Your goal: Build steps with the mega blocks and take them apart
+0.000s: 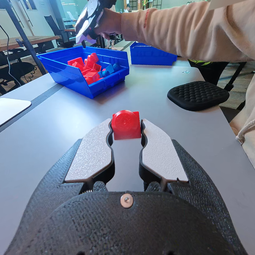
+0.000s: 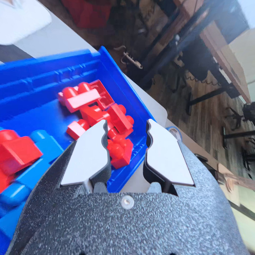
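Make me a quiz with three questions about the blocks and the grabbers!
1. Where is the single red block?
A. on the table between the left gripper fingers
B. in the bin
C. on the black pad

2. Which block colours lie in the bin?
A. green and yellow
B. red and blue
C. only white

3. How is the right gripper?
A. shut on a block
B. open above the bin
C. lying on the table

Answers: 1 A, both fingers press its sides on the table. 2 B, only red and blue blocks show inside. 3 B, its fingers stand apart, holding nothing.
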